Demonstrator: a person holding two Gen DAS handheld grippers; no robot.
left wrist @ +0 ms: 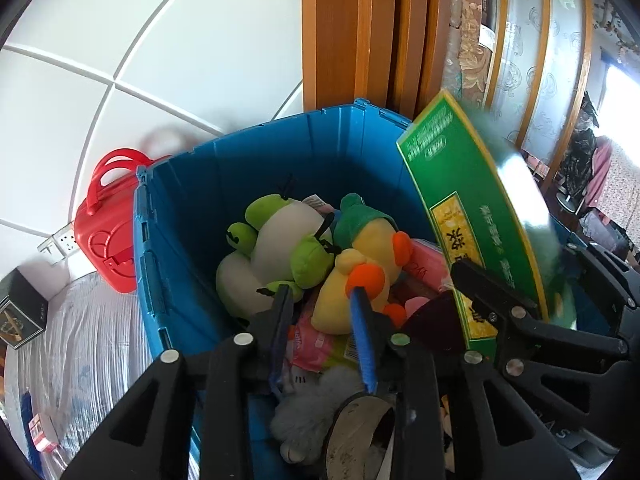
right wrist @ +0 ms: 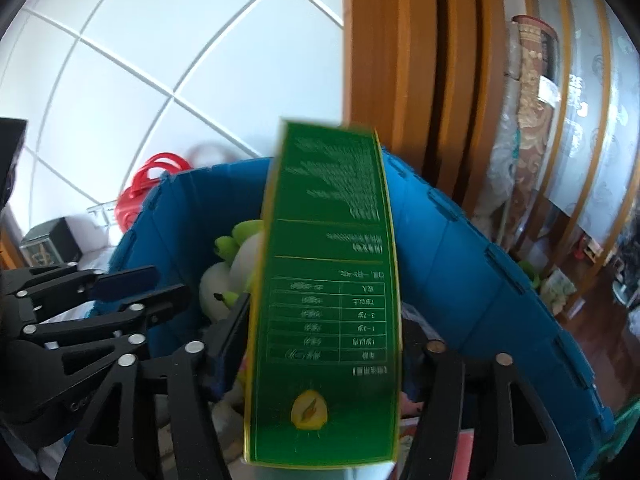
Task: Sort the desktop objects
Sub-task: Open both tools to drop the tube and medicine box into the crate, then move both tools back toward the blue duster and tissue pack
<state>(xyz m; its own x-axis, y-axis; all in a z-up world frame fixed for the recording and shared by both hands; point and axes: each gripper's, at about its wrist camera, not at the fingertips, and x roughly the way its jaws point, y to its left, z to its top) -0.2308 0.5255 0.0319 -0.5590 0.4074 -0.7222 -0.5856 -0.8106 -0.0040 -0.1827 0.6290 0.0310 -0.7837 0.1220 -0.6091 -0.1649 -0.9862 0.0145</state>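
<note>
Plush toys (left wrist: 296, 252) in bin (left wrist: 192, 200), box (left wrist: 472, 216) at their right, case (left wrist: 108, 236) left

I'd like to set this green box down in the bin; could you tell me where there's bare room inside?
Hardly any floor shows in the blue bin: the frog plush, duck plush and pink packets fill it. The open space is above them, along the bin's far and left walls. The green box crowds the right side.

Both claws angled downward side by side: left claw (left wrist: 326, 300) slightly parted, right claw (right wrist: 324, 344) wider.
</note>
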